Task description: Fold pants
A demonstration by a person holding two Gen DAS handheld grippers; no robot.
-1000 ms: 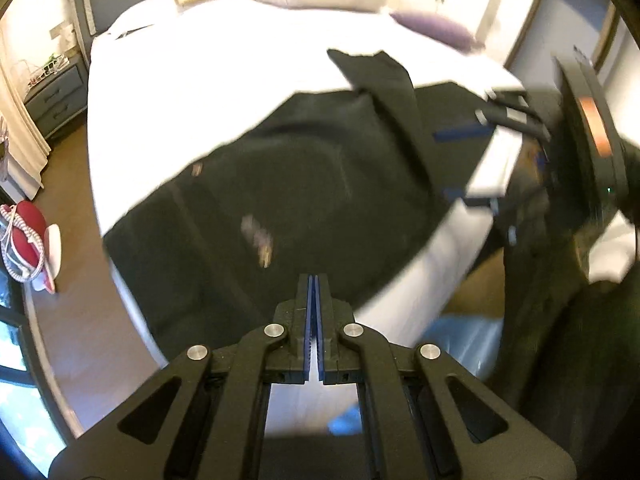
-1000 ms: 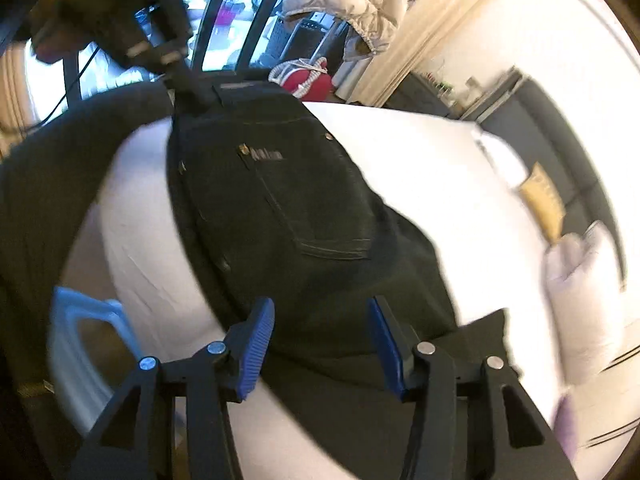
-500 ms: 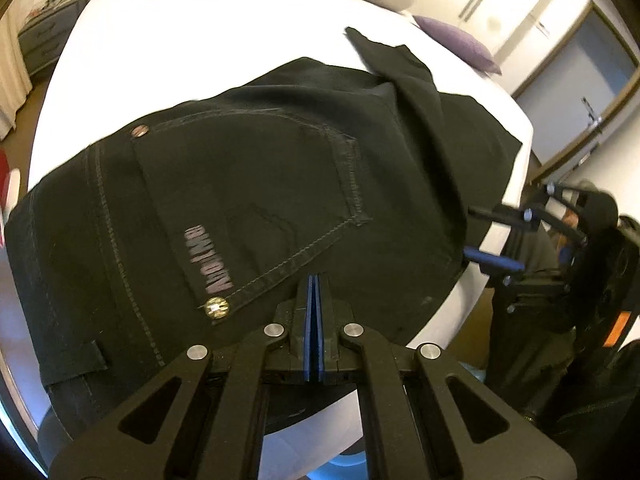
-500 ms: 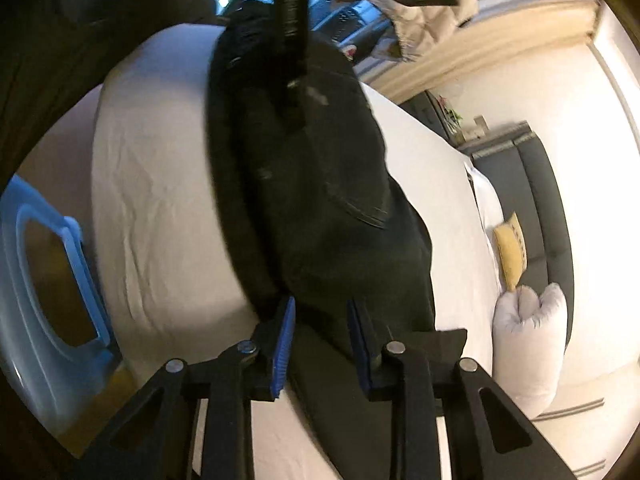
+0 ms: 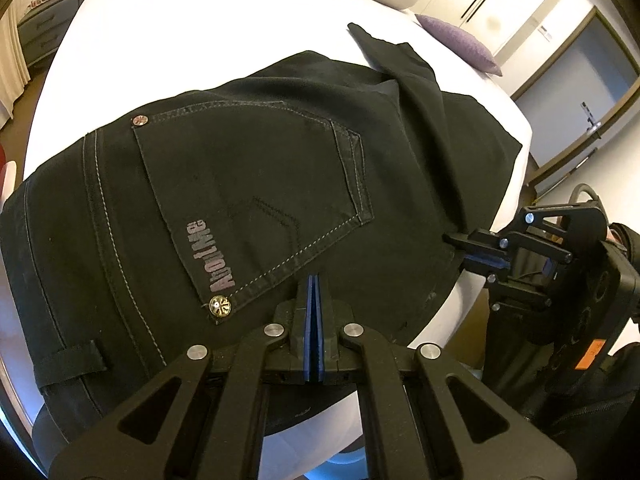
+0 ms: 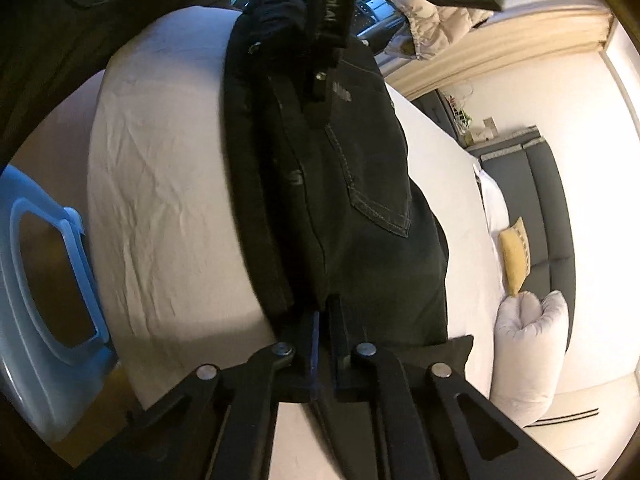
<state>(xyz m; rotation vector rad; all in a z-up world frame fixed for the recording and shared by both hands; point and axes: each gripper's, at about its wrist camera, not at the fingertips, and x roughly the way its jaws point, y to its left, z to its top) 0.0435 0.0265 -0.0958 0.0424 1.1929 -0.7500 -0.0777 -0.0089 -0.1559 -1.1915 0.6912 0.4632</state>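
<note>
White bed (image 5: 208, 32) carries black pants (image 5: 248, 208); left gripper (image 5: 313, 284) pinches their near edge, right gripper (image 6: 323, 312) clamps their fold beside it.

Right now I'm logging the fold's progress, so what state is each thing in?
black pants: spread on the bed, back pocket up, one leg folded across the other.
left gripper: shut, at the pants' near edge.
right gripper: shut on the pants' edge.
white bedsheet: wrinkled.
door: closed.
</note>
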